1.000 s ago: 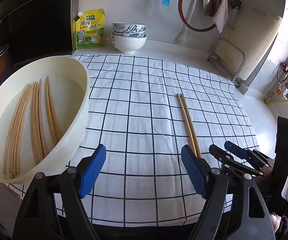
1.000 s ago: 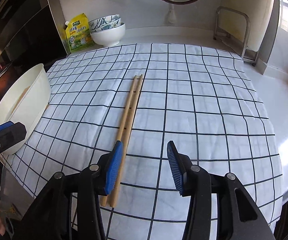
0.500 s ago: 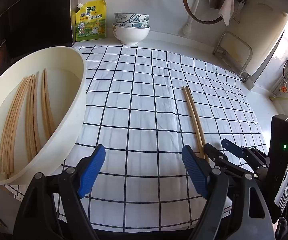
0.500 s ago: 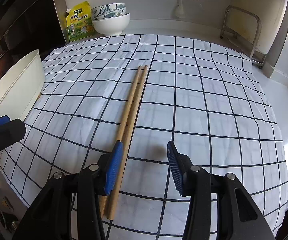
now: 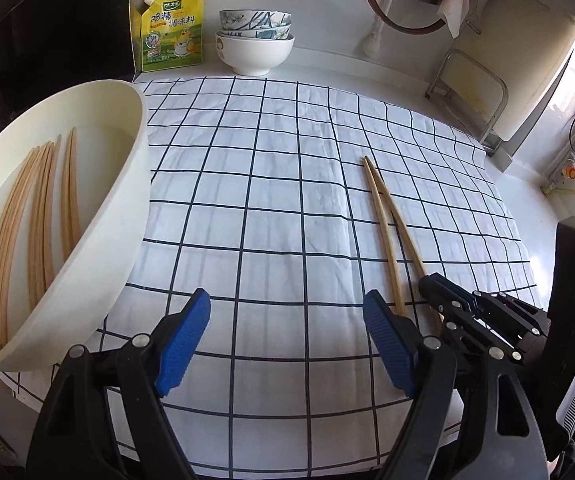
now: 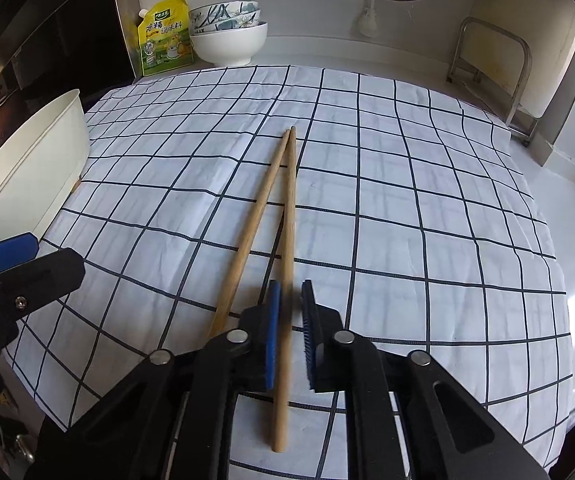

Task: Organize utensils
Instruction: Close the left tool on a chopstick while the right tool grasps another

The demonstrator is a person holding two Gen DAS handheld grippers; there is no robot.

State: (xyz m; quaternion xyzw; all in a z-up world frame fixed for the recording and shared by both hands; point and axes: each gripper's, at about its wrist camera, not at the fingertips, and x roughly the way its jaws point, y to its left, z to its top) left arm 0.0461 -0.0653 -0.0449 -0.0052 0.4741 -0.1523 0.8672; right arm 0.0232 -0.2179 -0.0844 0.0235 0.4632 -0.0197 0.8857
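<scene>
Two wooden chopsticks (image 6: pixel 283 216) lie on the checked cloth (image 6: pixel 407 200), tips together far away, near ends spread apart. My right gripper (image 6: pixel 289 300) has its blue pads narrowed around the right chopstick (image 6: pixel 287 240); a thin gap shows beside the stick. The left chopstick (image 6: pixel 247 236) lies just outside the left pad. In the left wrist view the pair (image 5: pixel 387 224) lies right of centre, with the right gripper (image 5: pixel 427 284) at its near end. My left gripper (image 5: pixel 287 324) is open and empty. A cream basin (image 5: pixel 135 184) at left holds several chopsticks (image 5: pixel 39 216).
At the back stand a yellow seasoning pouch (image 5: pixel 169 28) and stacked bowls (image 5: pixel 254 40). A metal rack (image 5: pixel 467 92) stands at the back right. The cloth's near edge hangs over the counter edge. The basin also shows at left in the right wrist view (image 6: pixel 27 168).
My right gripper has shifted left over the right chopstick and its jaws have closed in from wide open. The chopsticks' near ends have spread apart. The left gripper stays open.
</scene>
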